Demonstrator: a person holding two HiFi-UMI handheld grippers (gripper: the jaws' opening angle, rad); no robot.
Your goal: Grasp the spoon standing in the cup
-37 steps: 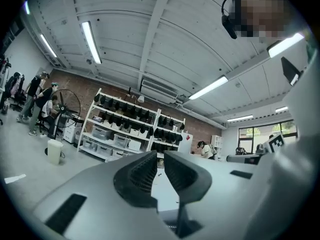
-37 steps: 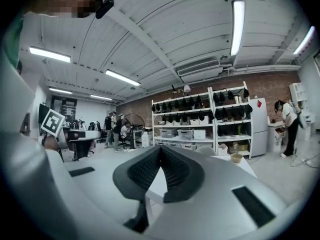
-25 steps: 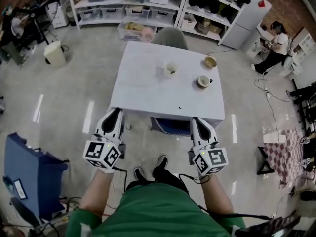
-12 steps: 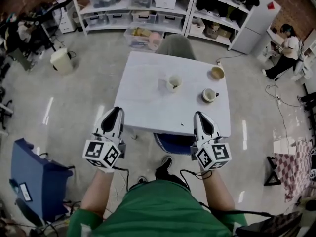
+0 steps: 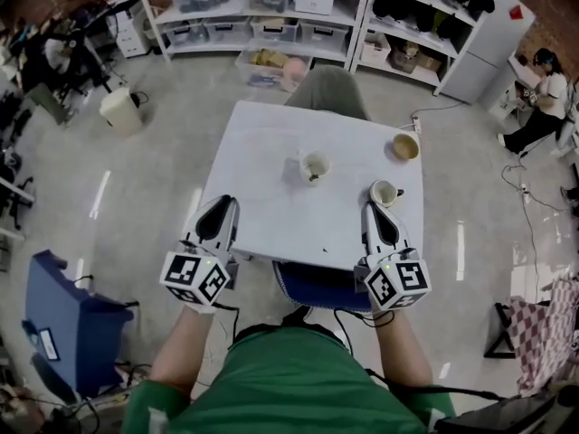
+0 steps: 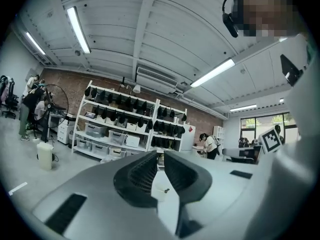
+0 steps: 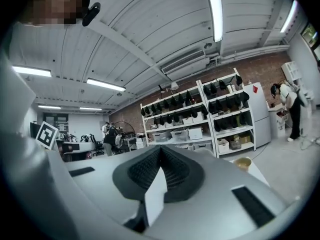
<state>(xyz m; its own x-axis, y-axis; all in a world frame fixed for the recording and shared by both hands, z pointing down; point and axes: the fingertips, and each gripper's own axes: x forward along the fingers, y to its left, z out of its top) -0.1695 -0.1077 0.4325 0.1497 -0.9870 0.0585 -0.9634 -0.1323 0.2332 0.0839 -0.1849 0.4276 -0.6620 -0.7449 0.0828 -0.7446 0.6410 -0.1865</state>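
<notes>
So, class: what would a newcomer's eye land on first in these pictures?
The white table sits mid-frame in the head view, with a cup at its centre and a second cup and a bowl near its right edge. At its near edge hover the left gripper and right gripper, both shut.

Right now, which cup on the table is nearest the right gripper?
The white handled cup just ahead of the right gripper; the middle cup and tan bowl sit farther back.
</notes>
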